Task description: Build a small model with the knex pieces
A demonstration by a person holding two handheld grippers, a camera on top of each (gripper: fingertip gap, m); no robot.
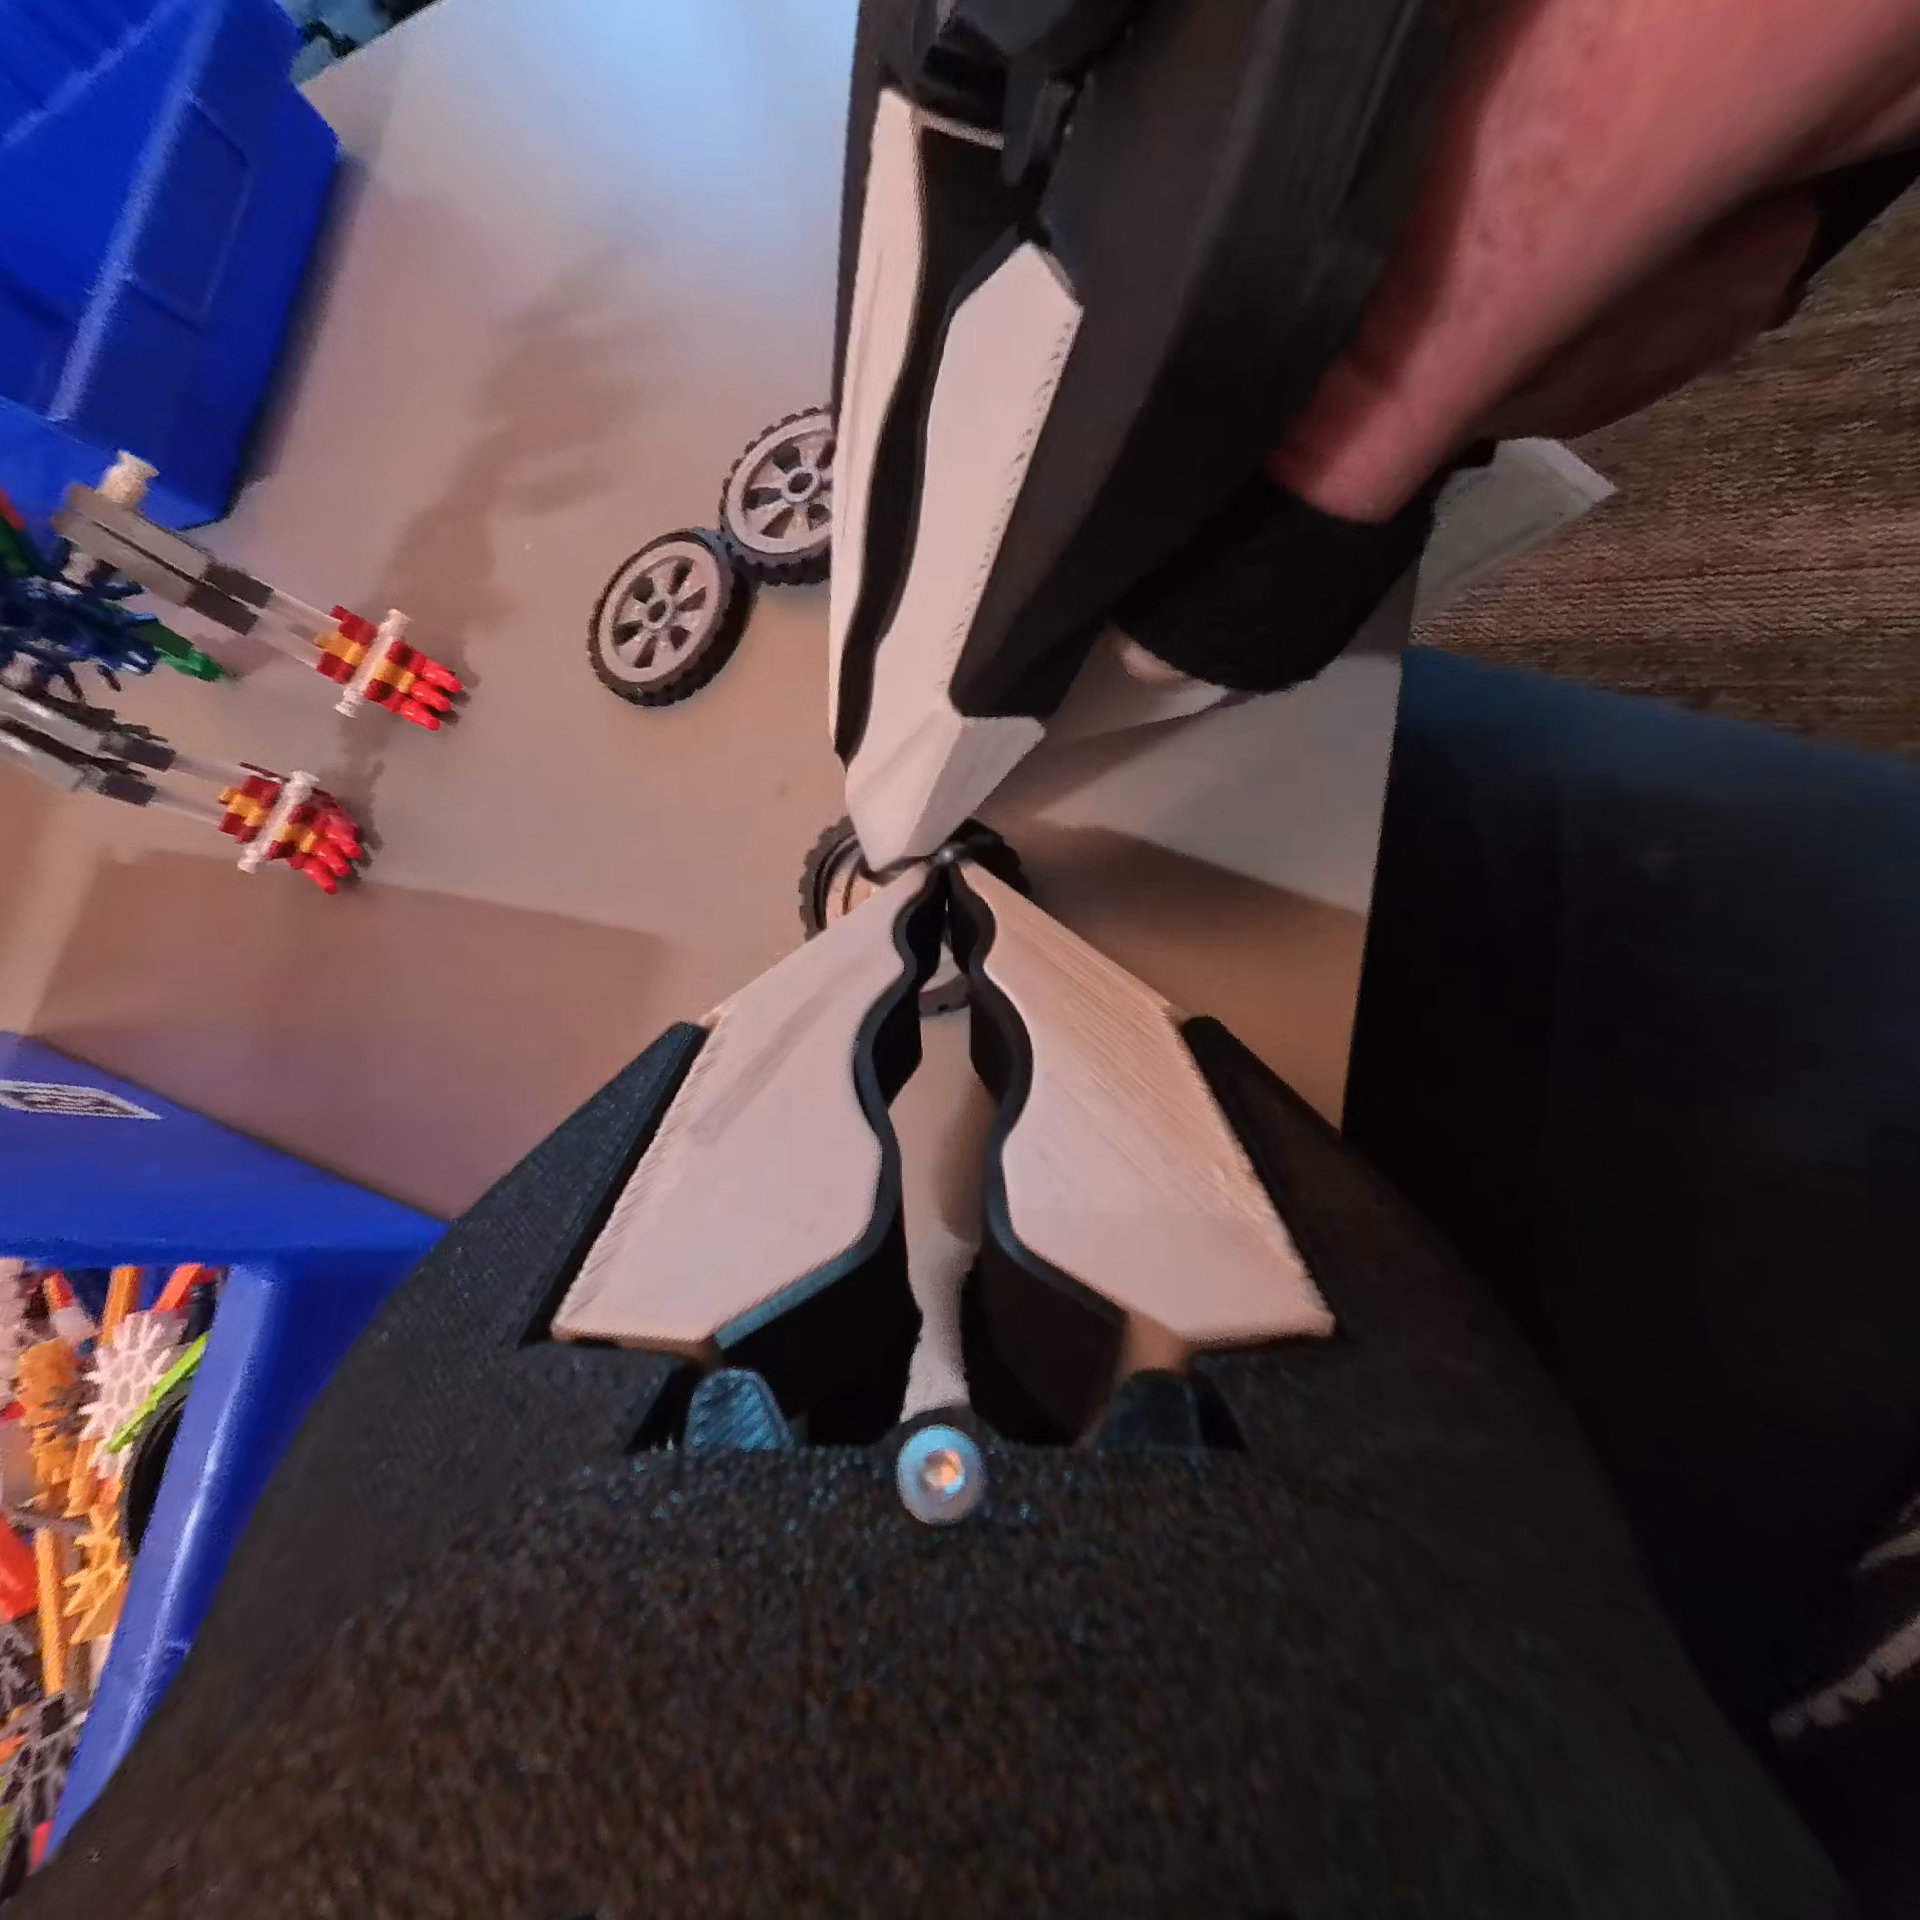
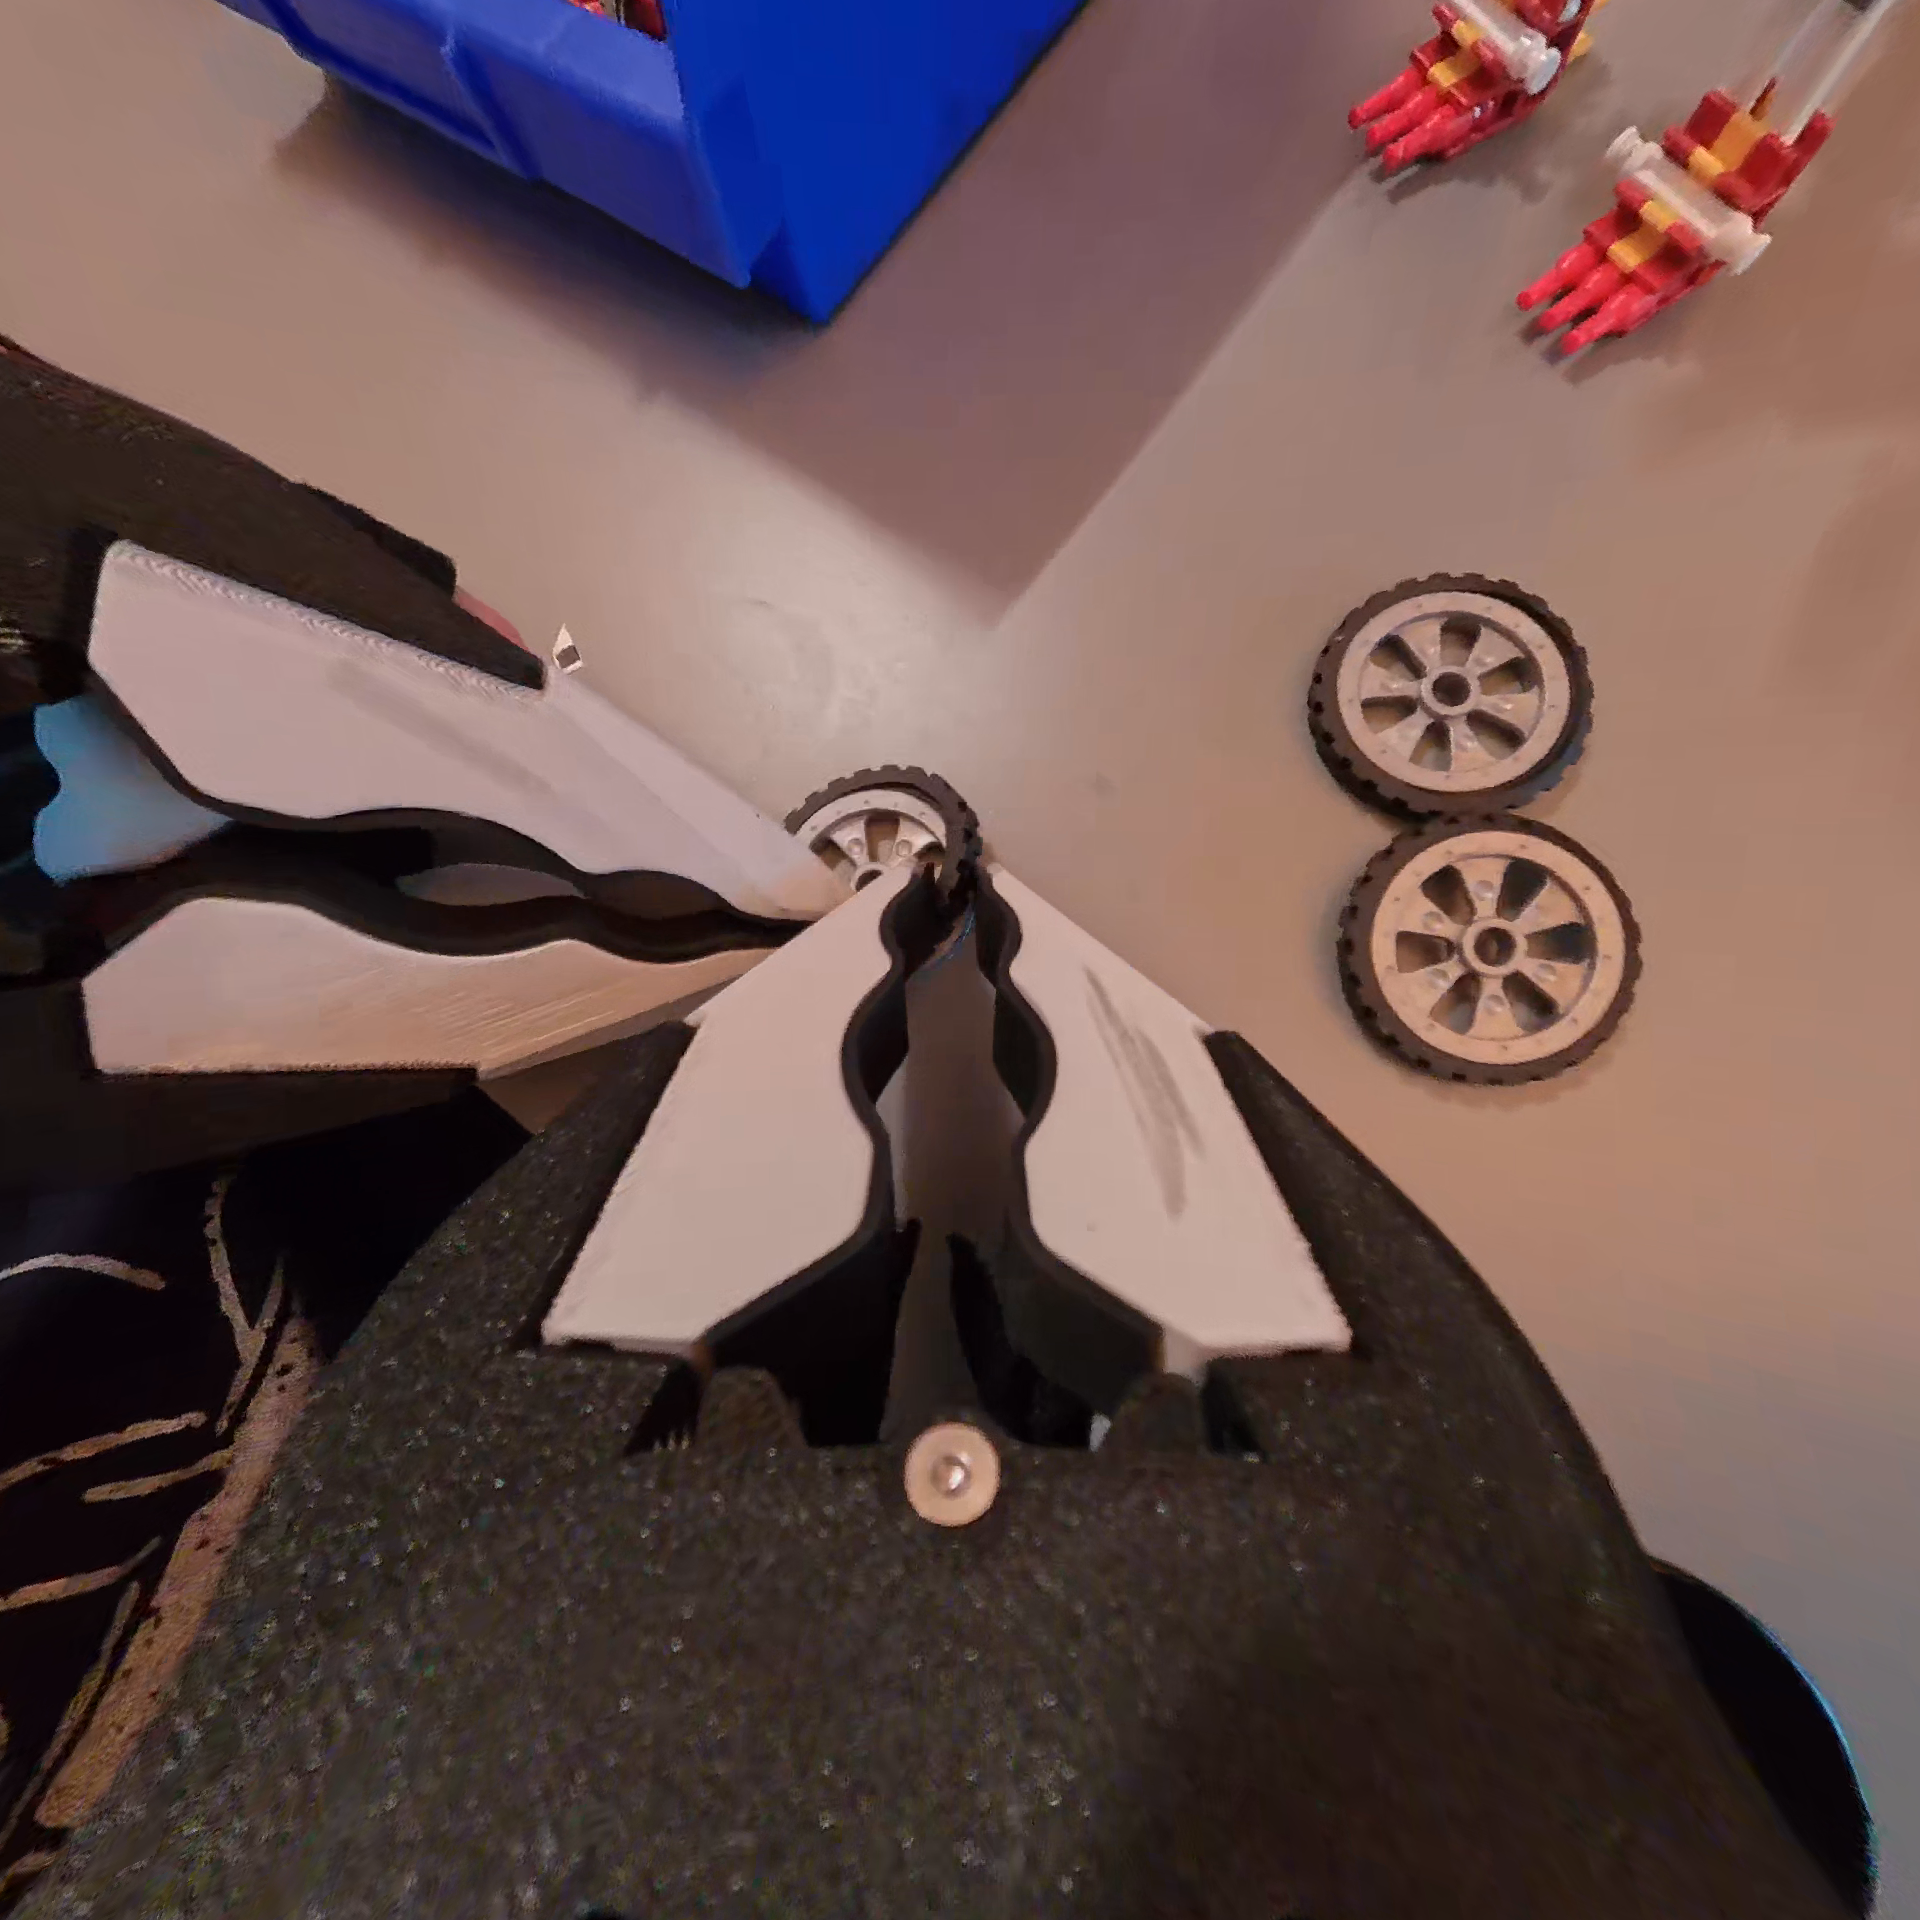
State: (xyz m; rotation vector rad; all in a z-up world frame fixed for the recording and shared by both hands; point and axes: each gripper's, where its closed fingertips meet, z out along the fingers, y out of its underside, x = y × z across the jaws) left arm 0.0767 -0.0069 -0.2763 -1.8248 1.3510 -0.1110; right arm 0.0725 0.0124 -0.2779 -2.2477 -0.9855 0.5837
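Observation:
A small wheel [image 2: 878, 831] with a grey hub and black tyre is held just above the table between both grippers. My right gripper [image 2: 940, 883] is shut on its tyre edge. My left gripper [image 2: 805, 904] comes in from the left, and its closed tips touch the wheel's lower left side. In the left wrist view my left gripper [image 1: 940, 883] is shut on a thin dark edge of the wheel [image 1: 826, 894], which is mostly hidden behind the fingers. The right gripper [image 1: 894, 847] points down from above, held by a hand [image 1: 1558, 260].
Two more wheels [image 2: 1449, 691] [image 2: 1491, 945] lie flat to the right. Red and yellow toy assemblies [image 2: 1683, 229] lie further off. A blue bin [image 2: 727, 135] stands at the back, and another with loose parts [image 1: 156, 1299] at the left. The table edge [image 1: 1382, 831] is close, with carpet [image 1: 1714, 520] beyond. The grippers are tip to tip, or close to it.

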